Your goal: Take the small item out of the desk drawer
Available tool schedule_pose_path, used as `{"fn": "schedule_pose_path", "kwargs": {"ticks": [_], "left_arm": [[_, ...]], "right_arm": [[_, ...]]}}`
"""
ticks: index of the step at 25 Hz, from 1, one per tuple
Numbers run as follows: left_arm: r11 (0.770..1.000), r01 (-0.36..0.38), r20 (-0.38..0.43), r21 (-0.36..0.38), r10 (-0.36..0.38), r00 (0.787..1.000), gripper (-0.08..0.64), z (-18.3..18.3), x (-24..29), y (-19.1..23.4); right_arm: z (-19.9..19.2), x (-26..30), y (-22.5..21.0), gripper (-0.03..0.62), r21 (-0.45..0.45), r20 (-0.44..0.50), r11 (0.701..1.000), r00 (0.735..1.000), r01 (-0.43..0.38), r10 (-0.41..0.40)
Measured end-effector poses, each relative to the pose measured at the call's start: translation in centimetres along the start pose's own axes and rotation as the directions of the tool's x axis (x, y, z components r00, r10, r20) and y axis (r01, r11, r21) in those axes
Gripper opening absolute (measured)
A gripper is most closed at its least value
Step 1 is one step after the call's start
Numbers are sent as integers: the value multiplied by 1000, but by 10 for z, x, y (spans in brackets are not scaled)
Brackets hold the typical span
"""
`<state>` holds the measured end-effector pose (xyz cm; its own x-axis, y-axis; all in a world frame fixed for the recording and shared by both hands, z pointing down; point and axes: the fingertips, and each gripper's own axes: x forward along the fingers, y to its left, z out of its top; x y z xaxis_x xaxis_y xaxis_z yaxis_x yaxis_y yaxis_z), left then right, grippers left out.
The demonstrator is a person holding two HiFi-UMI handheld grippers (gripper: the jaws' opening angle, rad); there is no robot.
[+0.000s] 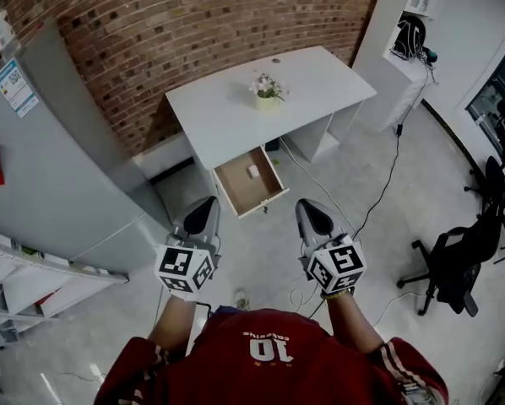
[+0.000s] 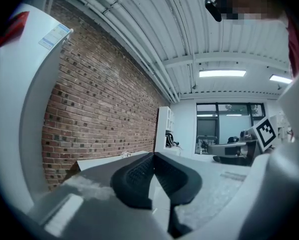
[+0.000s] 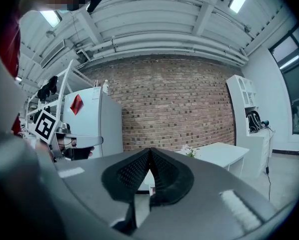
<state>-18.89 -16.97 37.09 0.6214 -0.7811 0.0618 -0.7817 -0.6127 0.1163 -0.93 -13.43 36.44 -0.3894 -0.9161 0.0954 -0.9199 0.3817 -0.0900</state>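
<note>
Shirt (image 1: 269, 353) print: 10; fridge label (image 1: 16, 87) unreadable; drawer (image 1: 236, 190) open.

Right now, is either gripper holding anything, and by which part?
Nothing is held. The left gripper and right gripper have their jaws together, empty; the small item lies in the open drawer.

Red jersey (image 1: 269, 357), grey left gripper (image 1: 210, 201) and right gripper (image 1: 306, 203).

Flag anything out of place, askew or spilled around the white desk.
Only the drawer stands out: it is pulled open beneath the desk, a small white item lying inside. A black cable trails loose across the floor nearby. The flower pot stands upright; nothing looks spilled.
</note>
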Motion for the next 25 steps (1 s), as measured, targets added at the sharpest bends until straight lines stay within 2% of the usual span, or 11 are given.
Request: {"fn": "schedule_pose_path", "kwargs": {"ticks": [6, 16, 25], "left_arm": [[997, 71, -14, 2, -71, 997, 3, -1, 22, 26], [992, 122, -31, -38, -123, 992, 3, -26, 44, 41], [992, 128, -50, -11, -129, 990, 3, -29, 82, 36]], "right_arm": [[2, 21, 0, 3, 4, 3, 998, 998, 66, -66], [-1, 36, -12, 3, -27, -3, 992, 993, 120, -120], [4, 63, -48, 3, -2, 38, 994, 993, 111, -111]]}}
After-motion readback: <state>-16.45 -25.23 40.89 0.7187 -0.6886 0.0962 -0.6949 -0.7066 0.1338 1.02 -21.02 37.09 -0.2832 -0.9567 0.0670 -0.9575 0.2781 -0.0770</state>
